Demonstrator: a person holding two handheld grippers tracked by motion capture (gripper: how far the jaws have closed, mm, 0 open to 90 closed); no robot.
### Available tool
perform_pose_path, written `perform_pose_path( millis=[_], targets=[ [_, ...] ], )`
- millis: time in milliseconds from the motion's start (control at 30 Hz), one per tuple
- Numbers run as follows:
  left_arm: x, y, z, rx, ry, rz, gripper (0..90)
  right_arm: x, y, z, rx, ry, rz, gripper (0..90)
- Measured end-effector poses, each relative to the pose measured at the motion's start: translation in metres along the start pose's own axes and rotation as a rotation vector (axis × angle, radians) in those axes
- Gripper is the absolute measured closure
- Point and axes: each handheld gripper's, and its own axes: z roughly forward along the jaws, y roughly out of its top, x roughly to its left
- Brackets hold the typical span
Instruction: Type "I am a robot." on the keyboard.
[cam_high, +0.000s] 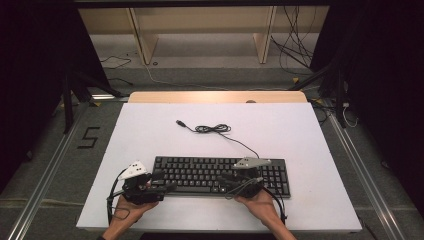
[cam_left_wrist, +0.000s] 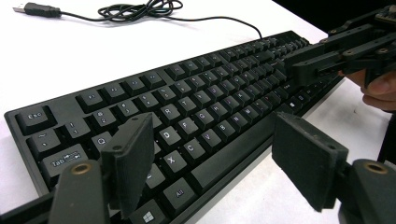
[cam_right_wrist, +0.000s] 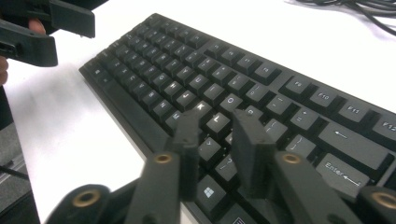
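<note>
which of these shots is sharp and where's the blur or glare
High view: even light, dark surround, a bright strip on the wooden table edge. Left gripper view: black keyboard legends sharp, near jaws soft. Right gripper view: the right gripper and nearest keys blurred, white tabletop washed out.

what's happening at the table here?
A person holds a gripper in each hand over a black keyboard on the white table. The left gripper hangs wide open over the keyboard's left end; the right gripper, jaws slightly apart, hovers over the keys. Nothing is gripped. The keyboard's cable lies unplugged behind.
</note>
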Motion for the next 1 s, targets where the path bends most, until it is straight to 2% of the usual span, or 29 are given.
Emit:
perform_pose_path(
  millis=[333,633,1000],
  targets=[
    [0.000,0.000,0.000,0.002,-0.001,-0.003,29.0,-0.005,-0.001,-0.015,-0.037,0.006,0.013,61.7],
    [0.001,0.000,0.000,0.002,-0.004,-0.006,29.0,-0.006,-0.004,-0.028,-0.057,0.007,0.012,48.2],
    [0.001,0.000,0.000,0.004,-0.010,-0.011,28.8,-0.010,-0.010,-0.042,-0.085,-0.003,0.014,42.0]
  ],
)
